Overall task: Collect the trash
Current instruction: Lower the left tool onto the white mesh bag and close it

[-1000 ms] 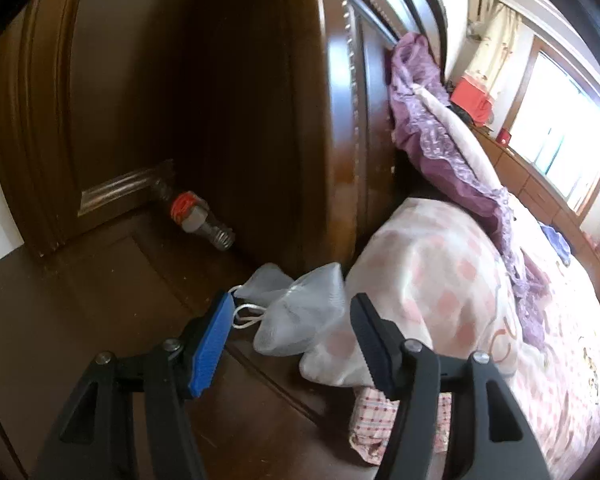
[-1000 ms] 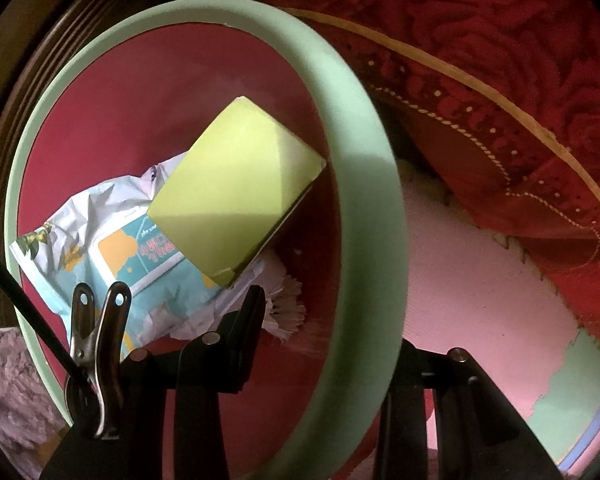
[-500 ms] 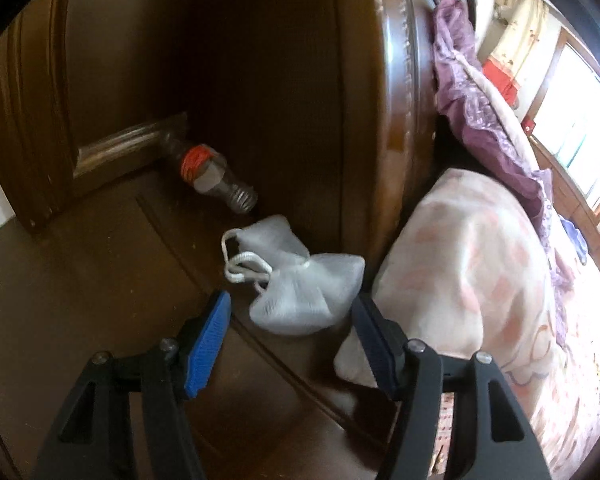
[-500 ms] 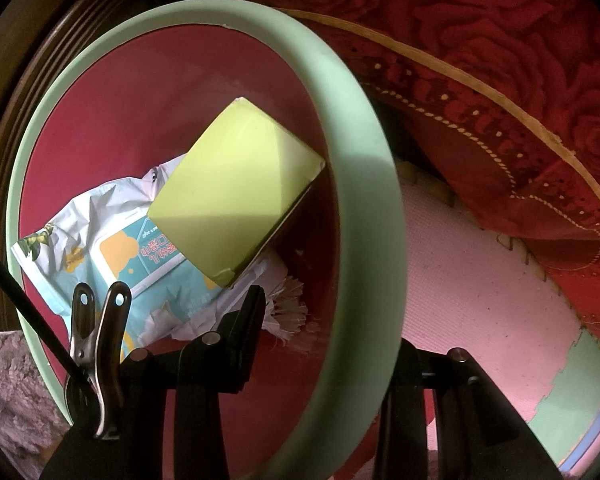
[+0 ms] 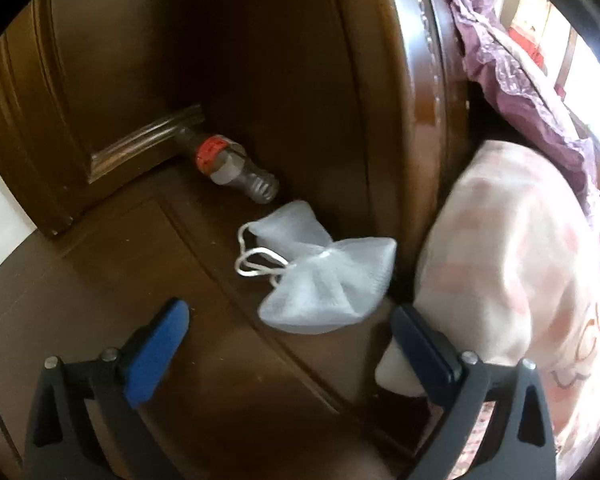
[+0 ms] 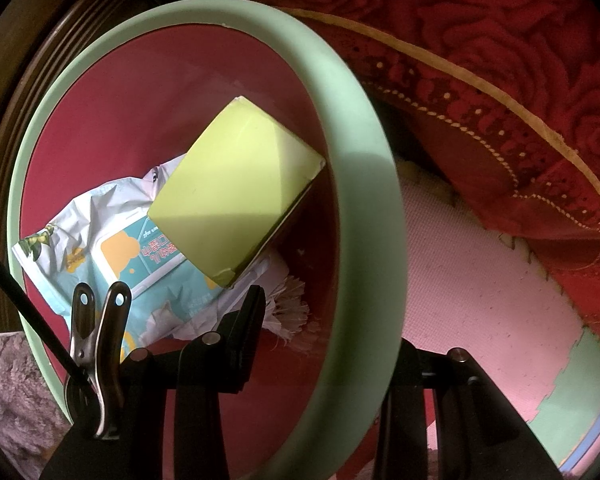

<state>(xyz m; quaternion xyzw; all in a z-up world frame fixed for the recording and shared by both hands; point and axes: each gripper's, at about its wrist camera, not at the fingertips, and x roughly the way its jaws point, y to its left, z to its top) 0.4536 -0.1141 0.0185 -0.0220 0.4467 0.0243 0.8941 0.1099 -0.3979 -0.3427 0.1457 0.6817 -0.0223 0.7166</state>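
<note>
In the left wrist view, a white mesh bag (image 5: 324,276) with white cord loops lies on the dark wooden nightstand top (image 5: 112,272) beside the headboard. A plastic bottle (image 5: 236,170) with a red band lies behind it. My left gripper (image 5: 290,344) is open and empty, its blue pads just short of the bag. In the right wrist view, my right gripper (image 6: 328,344) is shut on the green rim of a red bin (image 6: 364,208). The bin holds a yellow-green box (image 6: 236,192), a wet-wipe packet (image 6: 112,244) and crumpled white paper (image 6: 288,304).
A pink checked quilt (image 5: 512,280) and a purple pillow (image 5: 512,76) lie on the bed right of the tall wooden headboard (image 5: 416,80). A red rose-patterned cover (image 6: 500,60) and a pink mat (image 6: 480,300) lie beyond the bin.
My left gripper has swung left and moved closer over the nightstand, so the bag and the bottle now sit nearer the centre. The right gripper and the bin have barely moved.
</note>
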